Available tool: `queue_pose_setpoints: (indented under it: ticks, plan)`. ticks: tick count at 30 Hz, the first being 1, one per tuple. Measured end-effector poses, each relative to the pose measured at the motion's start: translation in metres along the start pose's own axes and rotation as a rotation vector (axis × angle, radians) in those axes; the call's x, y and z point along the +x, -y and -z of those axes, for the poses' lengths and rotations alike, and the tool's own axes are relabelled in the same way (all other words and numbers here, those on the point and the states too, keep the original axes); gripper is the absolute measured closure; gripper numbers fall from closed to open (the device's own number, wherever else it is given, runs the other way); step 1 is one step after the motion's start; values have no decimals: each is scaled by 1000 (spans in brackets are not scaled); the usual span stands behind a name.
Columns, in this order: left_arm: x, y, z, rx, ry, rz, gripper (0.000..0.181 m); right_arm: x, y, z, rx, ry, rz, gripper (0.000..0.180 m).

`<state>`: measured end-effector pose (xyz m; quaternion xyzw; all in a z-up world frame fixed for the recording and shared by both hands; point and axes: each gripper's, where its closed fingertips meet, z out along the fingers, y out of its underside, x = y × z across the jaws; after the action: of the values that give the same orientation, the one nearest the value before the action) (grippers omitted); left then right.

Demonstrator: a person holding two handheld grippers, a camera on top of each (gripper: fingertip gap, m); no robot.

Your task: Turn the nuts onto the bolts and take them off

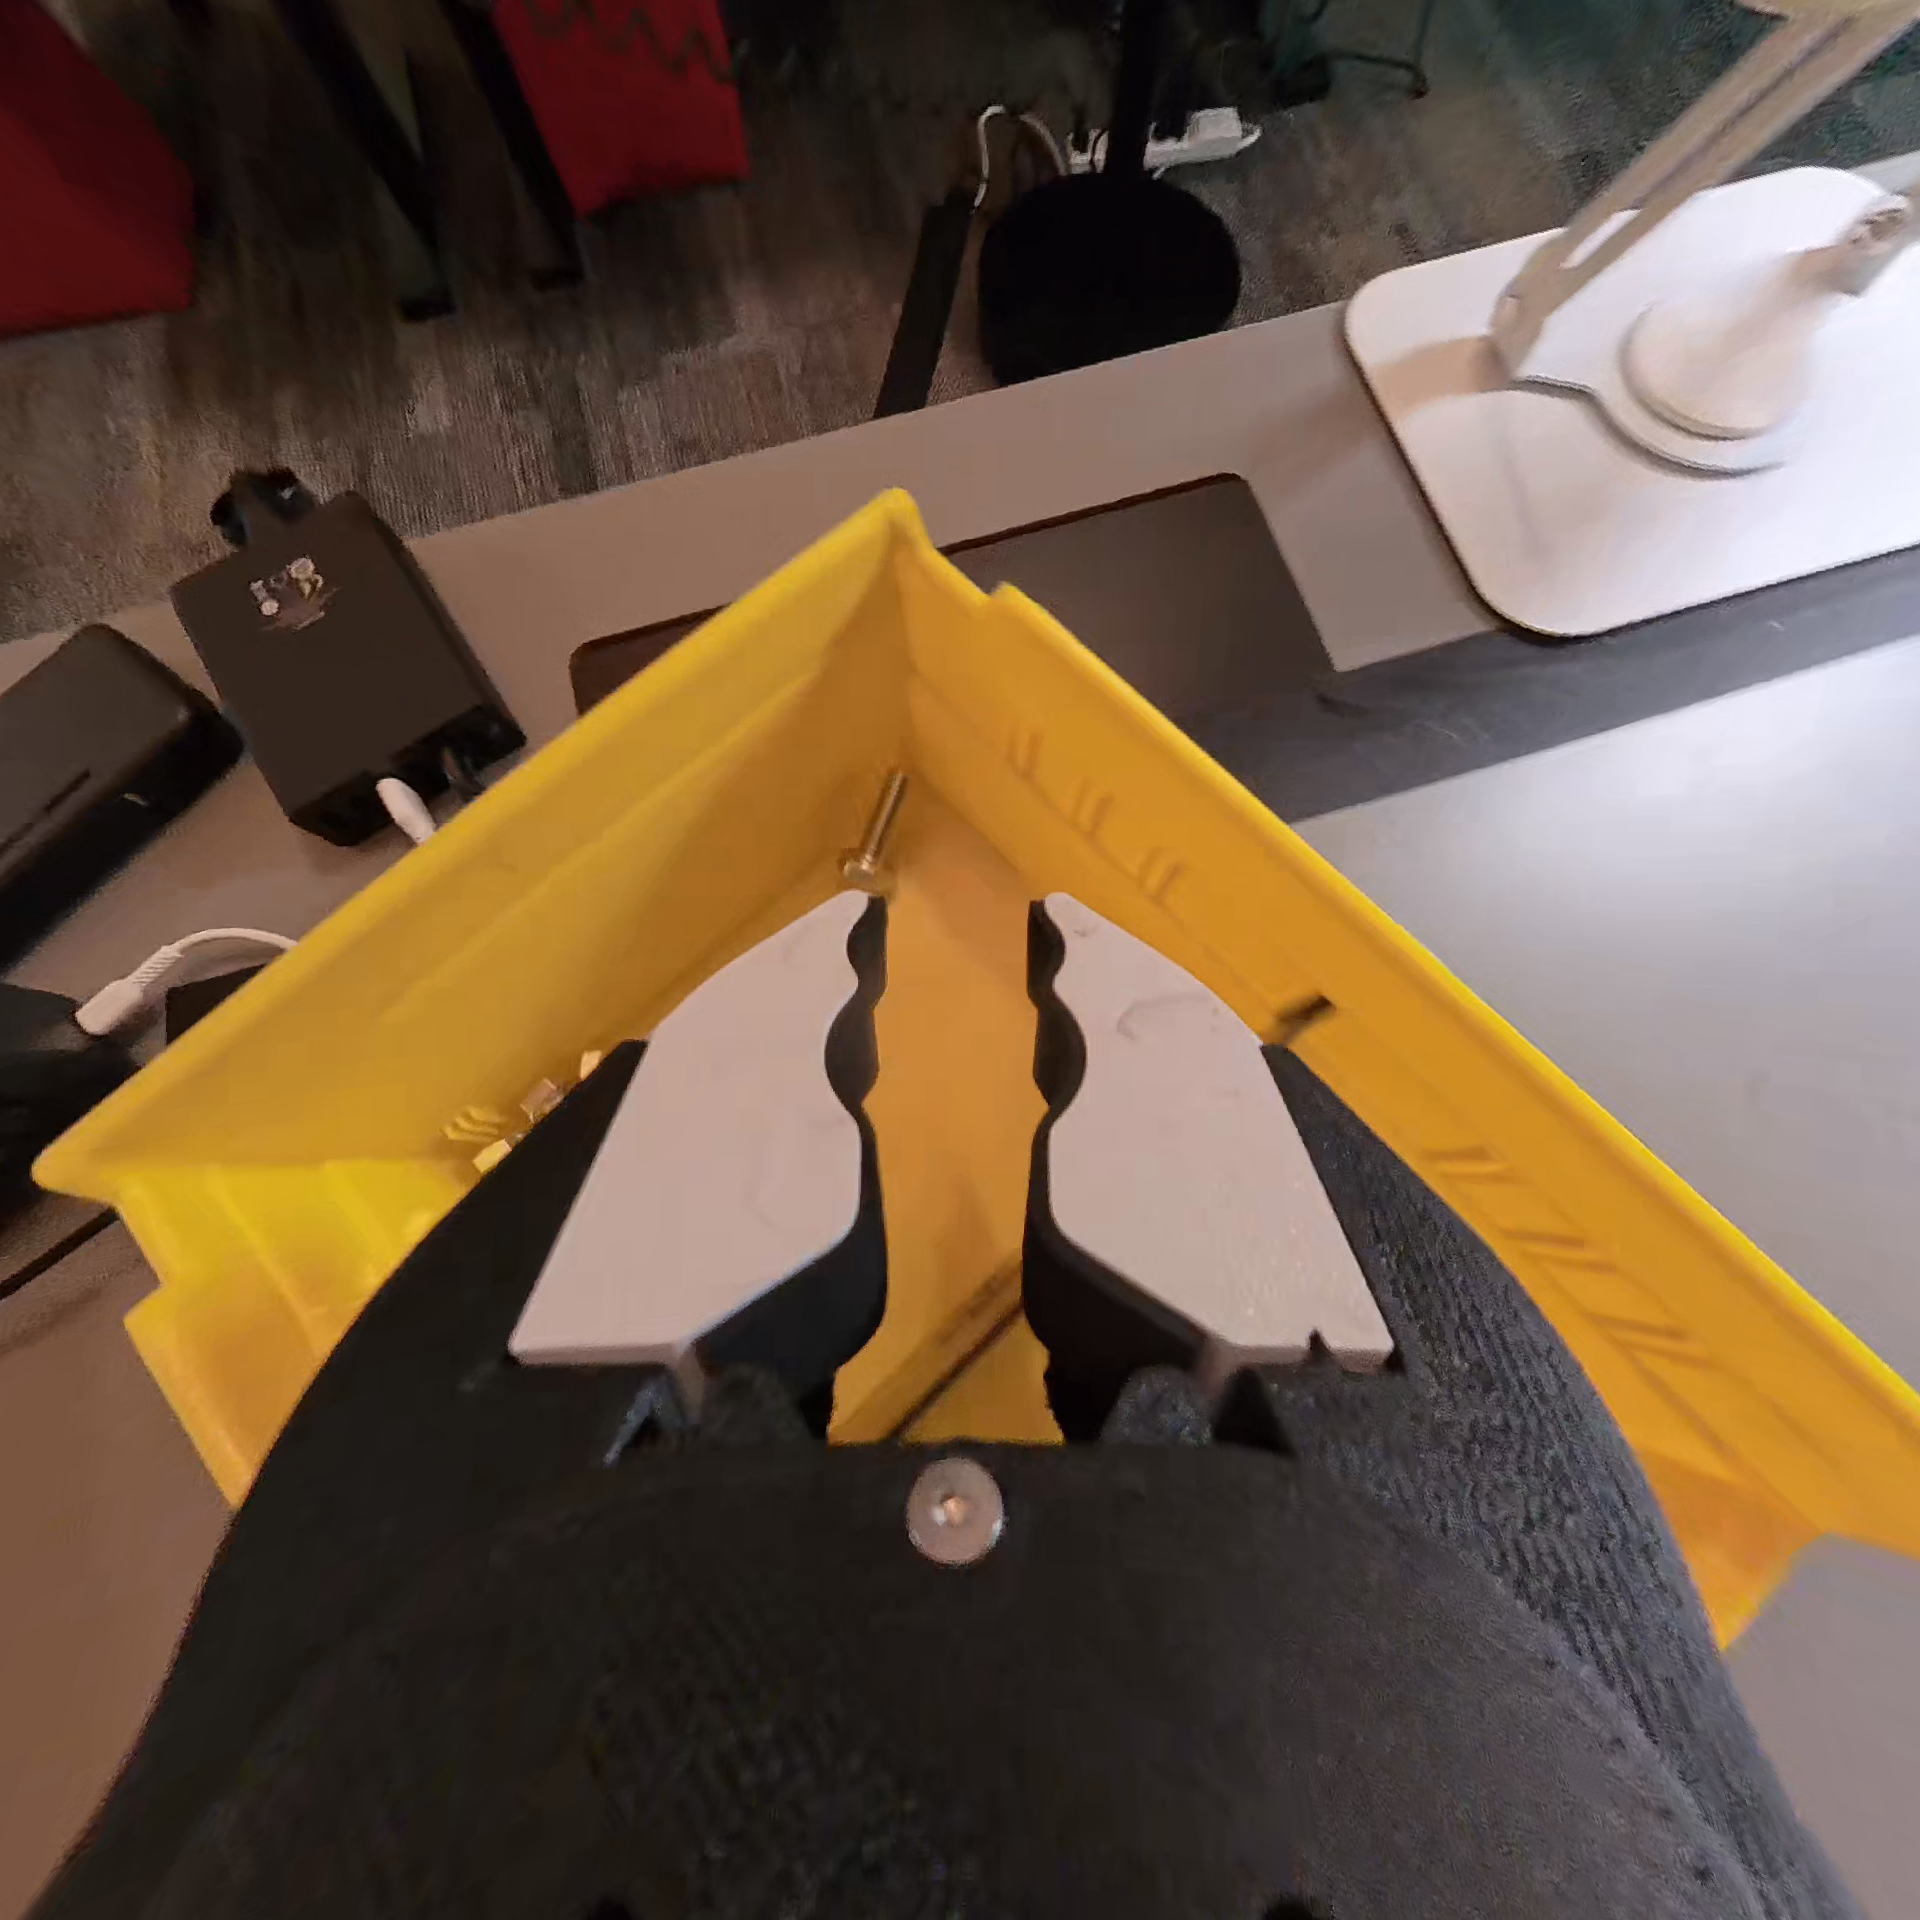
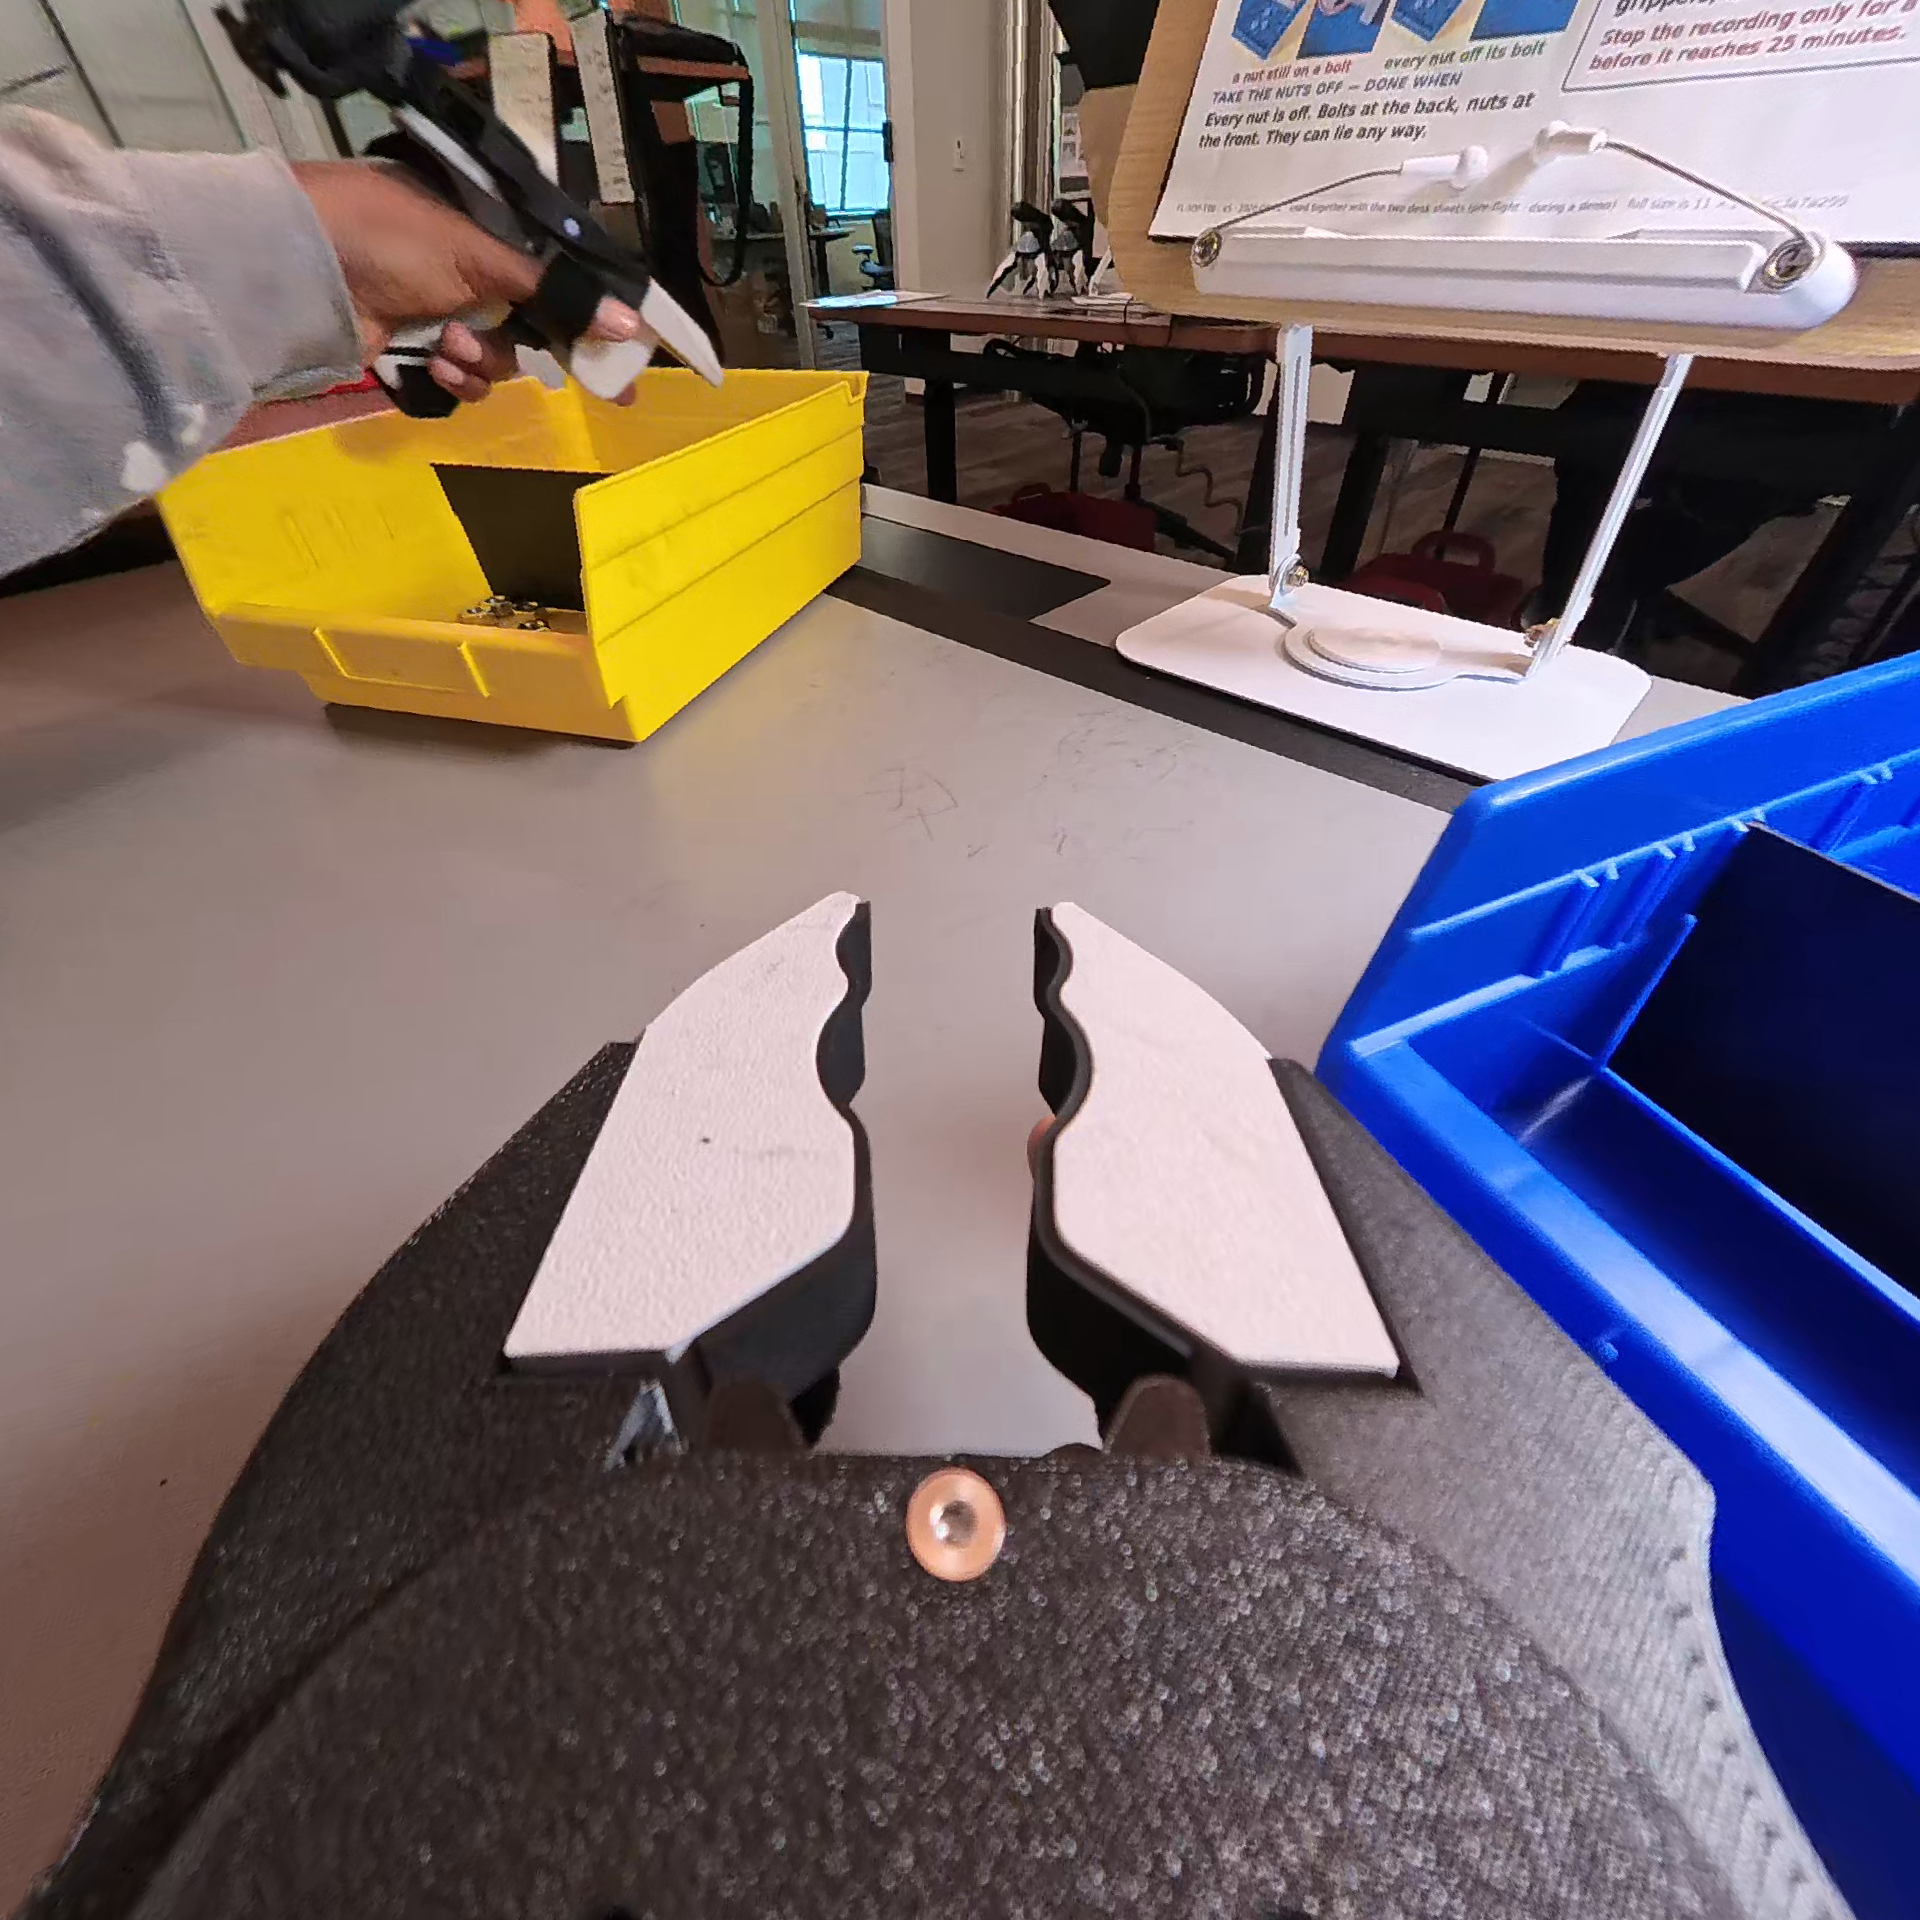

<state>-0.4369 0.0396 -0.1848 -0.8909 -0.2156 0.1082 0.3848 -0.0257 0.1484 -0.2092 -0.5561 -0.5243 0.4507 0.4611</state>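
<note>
In the left wrist view my left gripper [image 1: 951, 909] is open and empty inside the yellow bin [image 1: 582, 935], pointing at its far corner. A brass bolt [image 1: 878, 842] lies in that corner just beyond the left fingertip. Brass nuts [image 1: 520, 1117] show by the bin's left wall, partly hidden by the gripper. In the right wrist view my right gripper [image 2: 951, 914] is open and empty, low over the grey table [image 2: 520, 935]. The yellow bin [image 2: 717, 561] stands far left with nuts [image 2: 504, 613] in its front part. The left gripper [image 2: 644, 353], held by a hand, hovers over that bin.
A blue bin [image 2: 1662, 1039] with a dark divider stands close on the right of my right gripper. A white document stand [image 2: 1382, 665] holding a sheet is at the table's back; its base also shows in the left wrist view [image 1: 1621, 457]. Black boxes [image 1: 332, 665] and cables lie left of the yellow bin. Across from one pair of fingers to the other is roughly 45 cm.
</note>
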Motion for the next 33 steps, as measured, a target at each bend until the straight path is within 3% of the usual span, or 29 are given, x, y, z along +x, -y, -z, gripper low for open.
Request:
queue_pose_setpoints:
  ticks: [1,12,21,25,33]
  plan:
    - [7,-1,9,28,2,-27,154,0,1,0,3,-5,6,150]
    - [133,-37,95,489,2,-52,154,6,8,4,47,-107,82,150]
    - [223,-68,107,628,-105,88,151,27,33,7,115,-229,115,149]
    - [233,-76,101,658,-179,-1,149,32,49,12,198,-211,24,147]
    - [250,-70,114,733,-365,-34,142,24,39,16,207,-108,-7,146]
